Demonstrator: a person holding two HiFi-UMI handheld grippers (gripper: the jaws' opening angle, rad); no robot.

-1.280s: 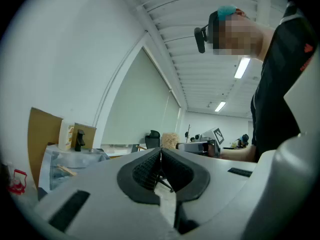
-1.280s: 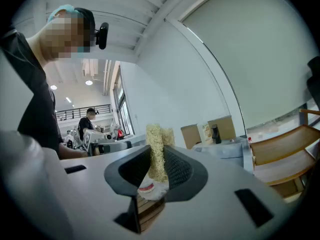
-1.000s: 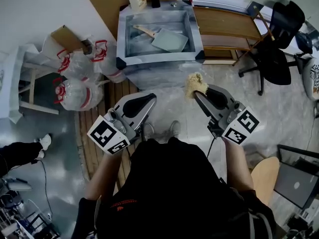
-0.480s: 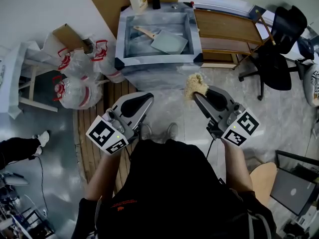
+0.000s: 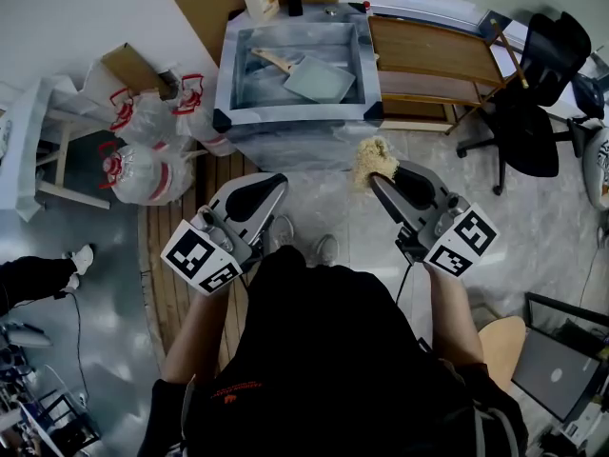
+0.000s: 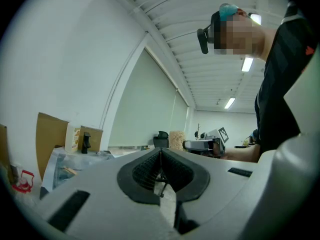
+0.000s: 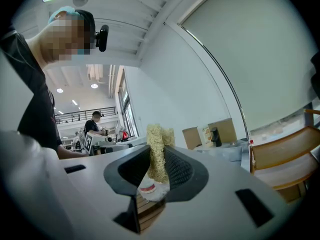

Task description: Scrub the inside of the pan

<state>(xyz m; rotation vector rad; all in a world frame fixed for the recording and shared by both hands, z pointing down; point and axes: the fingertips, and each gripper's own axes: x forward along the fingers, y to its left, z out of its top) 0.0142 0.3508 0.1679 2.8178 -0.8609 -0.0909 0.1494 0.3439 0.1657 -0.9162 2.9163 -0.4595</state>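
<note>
Basin [image 5: 295, 113]: pan [image 5: 322, 78], interior indistinct | right tongs [image 5: 375, 181] clamp scrubber [image 5: 373, 159] | left tongs [image 5: 275, 183] closed

Coarse fibrous scrubber [image 5: 374, 160]; smooth matt pan [image 5: 322, 80].

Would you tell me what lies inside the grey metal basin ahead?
A flat grey pan with a wooden handle lies inside the grey metal basin; the floor beneath the pan is covered.
</note>
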